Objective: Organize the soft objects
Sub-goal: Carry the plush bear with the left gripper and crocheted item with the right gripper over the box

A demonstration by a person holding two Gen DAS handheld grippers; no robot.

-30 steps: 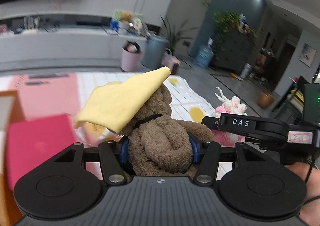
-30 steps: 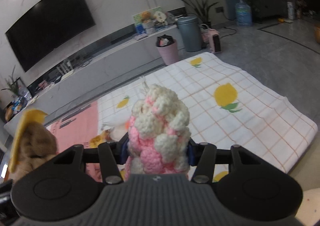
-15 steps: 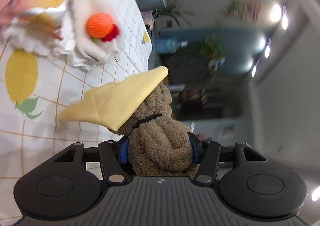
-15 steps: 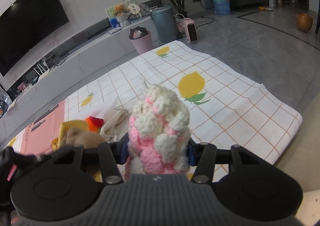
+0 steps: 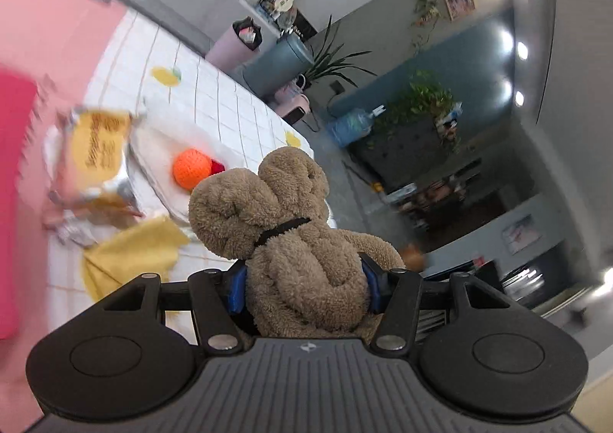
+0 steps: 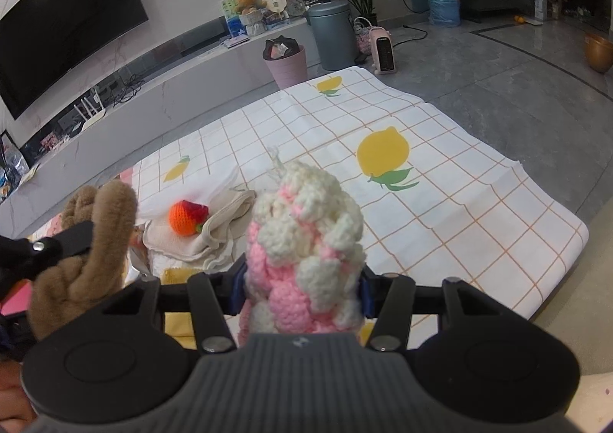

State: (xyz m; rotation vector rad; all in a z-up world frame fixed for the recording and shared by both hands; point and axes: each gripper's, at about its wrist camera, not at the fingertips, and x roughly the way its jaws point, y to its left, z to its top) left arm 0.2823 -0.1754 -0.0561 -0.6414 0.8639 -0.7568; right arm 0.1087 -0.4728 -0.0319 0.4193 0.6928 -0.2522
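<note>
My left gripper [image 5: 304,289] is shut on a brown plush bear [image 5: 291,241], held above the mat; the bear also shows at the left of the right wrist view [image 6: 88,241]. A yellow cloth [image 5: 130,253] lies on the mat below and left of the bear. My right gripper [image 6: 302,293] is shut on a pink and white crocheted toy [image 6: 306,249], held above the lemon-print mat [image 6: 440,203]. An orange and red crocheted ball [image 6: 187,216] rests on a beige cloth [image 6: 218,230] on the mat; the ball also shows in the left wrist view [image 5: 191,168].
A snack bag [image 5: 95,157] lies on the mat's left part beside a pink mat [image 5: 49,30]. Beyond the mat stand a pink bin [image 6: 287,63], a grey bin [image 6: 331,32], a small heater [image 6: 383,53] and a low TV bench [image 6: 153,88].
The yellow cloth that lay on the bear's head has fallen to the mat. My left gripper has swung and tilted with the bear. My right gripper has shifted slightly, still holding the crocheted toy.
</note>
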